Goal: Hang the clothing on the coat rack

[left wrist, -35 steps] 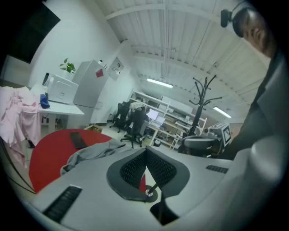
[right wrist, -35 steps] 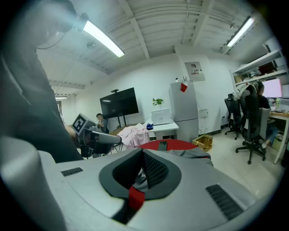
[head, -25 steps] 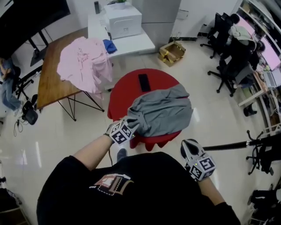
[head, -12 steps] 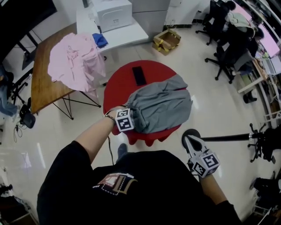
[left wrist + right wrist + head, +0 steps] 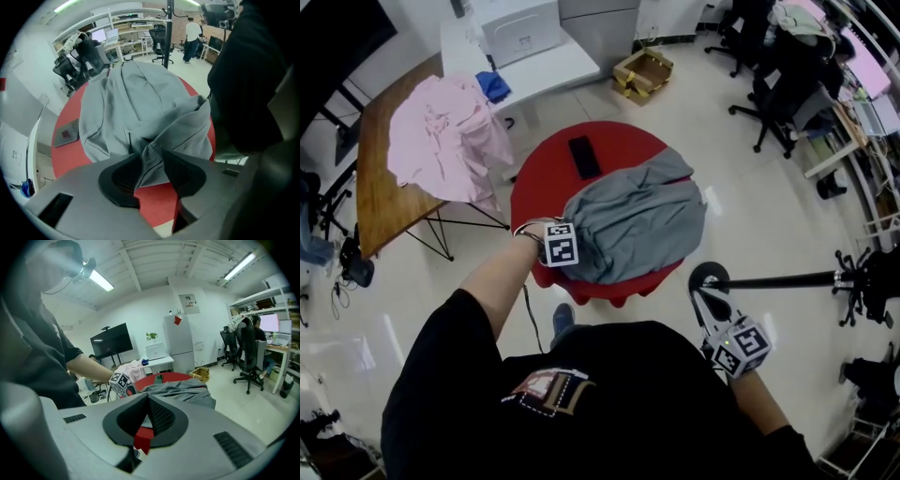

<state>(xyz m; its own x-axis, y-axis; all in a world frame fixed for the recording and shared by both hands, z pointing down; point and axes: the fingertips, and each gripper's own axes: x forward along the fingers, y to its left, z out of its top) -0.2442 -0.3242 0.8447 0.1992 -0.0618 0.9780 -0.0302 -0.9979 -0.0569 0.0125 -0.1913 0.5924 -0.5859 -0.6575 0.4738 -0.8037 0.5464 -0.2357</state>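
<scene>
I wear a black short-sleeved T-shirt (image 5: 619, 412), filling six o'clock of the head view, with an orange-and-white print (image 5: 542, 392) on its chest. My right gripper (image 5: 146, 400), at five o'clock, has a grey shell, black ribbed pads (image 5: 161, 418) and a cube (image 5: 741, 347) of black-and-white square markers.

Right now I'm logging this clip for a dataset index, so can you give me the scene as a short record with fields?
garment: grey garment, crumpled on the red round table
left gripper: at the garment's near edge, jaws opening, a fold of grey fabric between them
right gripper: low at the person's side, jaws together, nothing between them
coat rack: on the floor right of the table, garment not yet on it
other: black phone on the red table; pink clothing on the wooden table
</scene>
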